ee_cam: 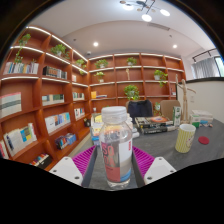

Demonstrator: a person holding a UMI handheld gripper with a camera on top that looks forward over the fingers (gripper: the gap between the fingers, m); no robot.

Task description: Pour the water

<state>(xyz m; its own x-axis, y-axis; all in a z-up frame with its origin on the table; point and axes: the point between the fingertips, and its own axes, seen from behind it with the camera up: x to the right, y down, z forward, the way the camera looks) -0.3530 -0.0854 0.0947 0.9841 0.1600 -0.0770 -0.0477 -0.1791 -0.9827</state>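
A clear plastic water bottle [116, 145] with a white cap and a pink-red label stands upright on the grey table [180, 165]. It is between the fingers of my gripper [116, 156], which is open: a narrow gap shows between the bottle and each magenta pad [84, 160]. A pale yellow-green cup [185, 138] stands on the table ahead and to the right, well beyond the fingers.
A small red lid [204, 141] lies just right of the cup. Boxes and clutter [155, 125] sit further back on the table. Wooden bookshelves [40, 100] with books and potted plants line the left and back walls.
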